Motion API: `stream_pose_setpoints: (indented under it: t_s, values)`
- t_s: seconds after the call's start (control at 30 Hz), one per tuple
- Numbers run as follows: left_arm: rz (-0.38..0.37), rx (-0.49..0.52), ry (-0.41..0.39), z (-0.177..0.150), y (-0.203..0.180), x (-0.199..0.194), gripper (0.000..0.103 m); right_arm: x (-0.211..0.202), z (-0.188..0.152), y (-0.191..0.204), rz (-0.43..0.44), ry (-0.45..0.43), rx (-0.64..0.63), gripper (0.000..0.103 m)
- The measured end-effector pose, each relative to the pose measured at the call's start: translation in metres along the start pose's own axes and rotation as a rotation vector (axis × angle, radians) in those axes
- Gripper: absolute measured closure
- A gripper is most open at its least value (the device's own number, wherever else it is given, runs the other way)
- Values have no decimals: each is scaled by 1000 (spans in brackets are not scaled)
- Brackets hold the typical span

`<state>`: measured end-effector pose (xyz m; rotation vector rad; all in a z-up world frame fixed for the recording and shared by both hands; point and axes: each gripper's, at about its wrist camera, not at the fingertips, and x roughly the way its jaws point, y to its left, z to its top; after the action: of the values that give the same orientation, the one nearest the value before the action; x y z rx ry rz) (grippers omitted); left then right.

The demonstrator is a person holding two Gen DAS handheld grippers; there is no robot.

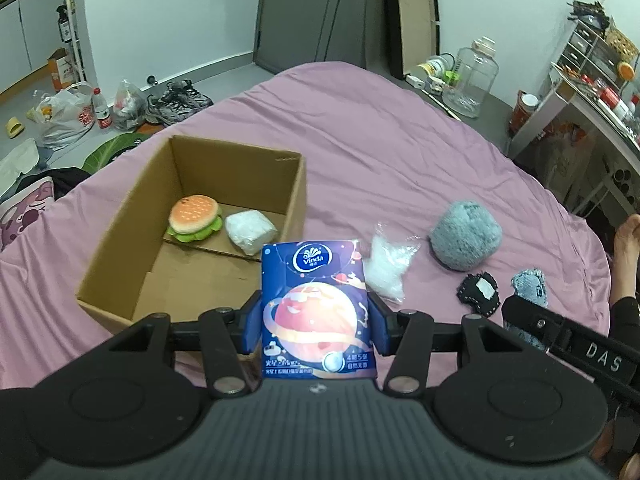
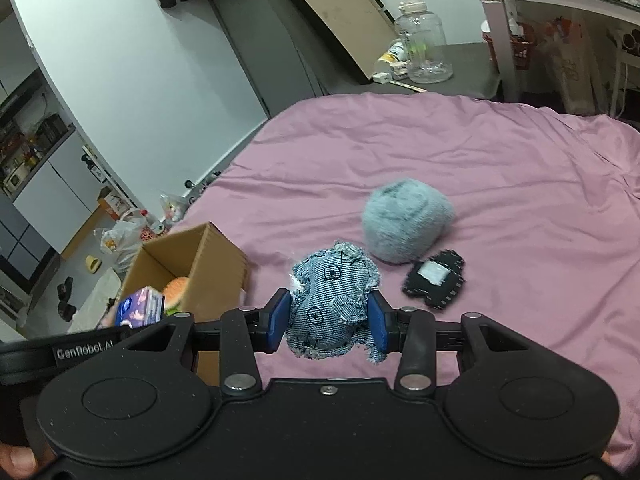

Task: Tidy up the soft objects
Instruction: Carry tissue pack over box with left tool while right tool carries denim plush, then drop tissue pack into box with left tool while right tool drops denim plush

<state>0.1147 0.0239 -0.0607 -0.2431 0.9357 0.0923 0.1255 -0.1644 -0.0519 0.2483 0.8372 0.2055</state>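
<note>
Left gripper (image 1: 316,322): pads clamped on a blue planet-print tissue pack (image 1: 318,312), held above the pink bedsheet (image 1: 380,152).
Right gripper (image 2: 330,322): pads pinching a frayed blue denim soft toy (image 2: 332,304), lifted off the bed.
Brown cardboard box (image 1: 298,196): holds a plush hamburger (image 1: 195,218) and a white wrapped bundle (image 1: 251,233).
On sheet: fluffy grey ball (image 2: 406,224), black stitched patch (image 2: 434,280) just beside it.

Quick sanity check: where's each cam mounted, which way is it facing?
Left wrist: on left gripper, angled down at tissue pack and cardboard box; a bare foot at right.
Right wrist: on right gripper, down at denim toy; a fingertip at lower left.
Shared: box, grey fluffy ball, pink bedsheet.
</note>
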Motion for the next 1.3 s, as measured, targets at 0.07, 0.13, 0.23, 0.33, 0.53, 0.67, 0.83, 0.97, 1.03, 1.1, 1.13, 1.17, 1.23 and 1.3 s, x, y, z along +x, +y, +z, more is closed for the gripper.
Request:
stream_pose_setpoints:
  t_s: [0.07, 0.13, 0.23, 0.33, 0.53, 0.67, 0.83, 0.97, 1.03, 1.1, 1.13, 1.17, 1.23, 1.3]
  values:
    - [4, -10, -6, 2, 7, -3, 52, 2, 2, 8, 5, -8, -12, 62]
    - [5, -20, -15, 5, 14, -5, 52, 4, 4, 14, 18, -10, -12, 62]
    - [13, -23, -23, 9, 25, -8, 52, 8, 4, 25, 35, -6, -21, 62]
    - [22, -35, -28, 13, 37, -10, 52, 11, 3, 34, 47, -1, -32, 62]
    - [36, -59, -38, 22, 61, -11, 52, 14, 0, 51, 55, -9, -61, 62]
    - [48, -82, -41, 28, 78, -7, 52, 15, -2, 63, 70, -14, -72, 62]
    - [52, -104, -34, 36, 97, 3, 51, 18, -5, 75, 81, -20, -82, 62]
    - [52, -112, -31, 42, 106, 11, 51, 23, -6, 86, 96, -21, -86, 62]
    - [50, -115, -31, 45, 109, 14, 51, 26, -5, 92, 100, -23, -83, 62]
    - [49, -115, -31, 48, 113, 19, 51, 31, -3, 98, 104, -20, -75, 62]
    - [49, -118, -30, 49, 114, 21, 51, 34, -2, 100, 105, -19, -73, 62]
    - [50, -124, -25, 50, 116, 24, 51, 35, -2, 103, 106, -19, -72, 62]
    - [48, -132, -16, 51, 120, 30, 51, 39, -2, 107, 109, -21, -71, 62]
    - [54, -125, -8, 52, 123, 35, 51, 43, -2, 110, 112, -17, -68, 62]
